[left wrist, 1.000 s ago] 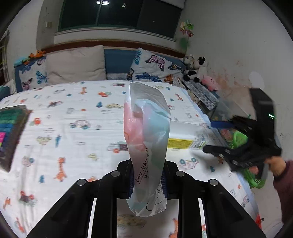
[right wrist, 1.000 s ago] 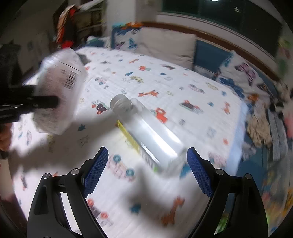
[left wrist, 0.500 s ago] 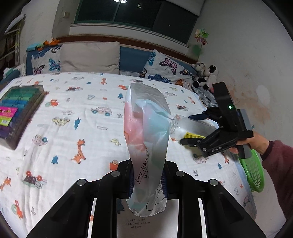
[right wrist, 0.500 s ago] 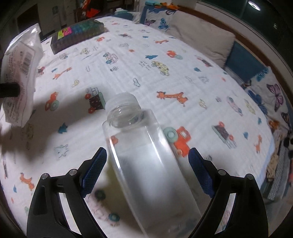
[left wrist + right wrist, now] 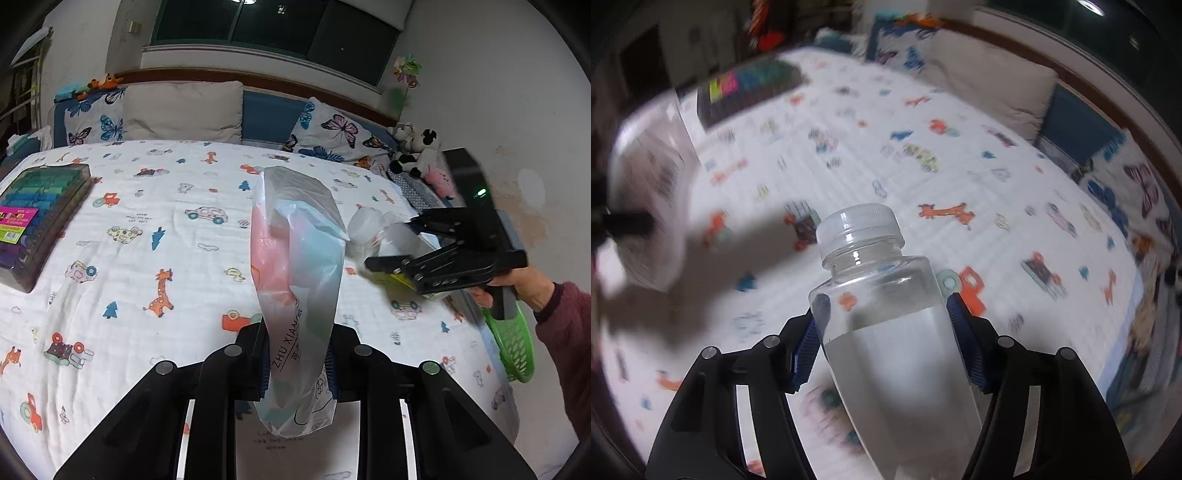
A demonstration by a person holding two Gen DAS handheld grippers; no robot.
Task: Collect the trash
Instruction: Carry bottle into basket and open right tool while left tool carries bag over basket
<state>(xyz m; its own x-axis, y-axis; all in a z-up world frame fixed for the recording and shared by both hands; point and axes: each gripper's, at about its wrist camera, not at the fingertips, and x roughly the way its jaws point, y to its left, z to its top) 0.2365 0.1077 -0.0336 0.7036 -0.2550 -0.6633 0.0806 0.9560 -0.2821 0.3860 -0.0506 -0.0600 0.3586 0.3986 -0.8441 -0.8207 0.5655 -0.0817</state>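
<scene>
A wide bed under a white sheet printed with cartoon animals and cars (image 5: 155, 206) fills both views. A dark case of coloured markers (image 5: 35, 218) lies near its left edge; a green plastic basket (image 5: 513, 343) sits beyond the right edge. The left gripper (image 5: 295, 365) is clamped on a crinkled pastel plastic packet (image 5: 295, 266), held upright. The right gripper (image 5: 886, 347) is closing around a clear capped plastic bottle (image 5: 882, 295); its blue pads seem to touch the bottle's sides, though blur hampers certainty.

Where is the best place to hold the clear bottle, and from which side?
Grip the bottle across its straight body below the shoulder, coming from its base end, as the right tool is closing there now: the flat sides suit the pads; the neck narrows.
</scene>
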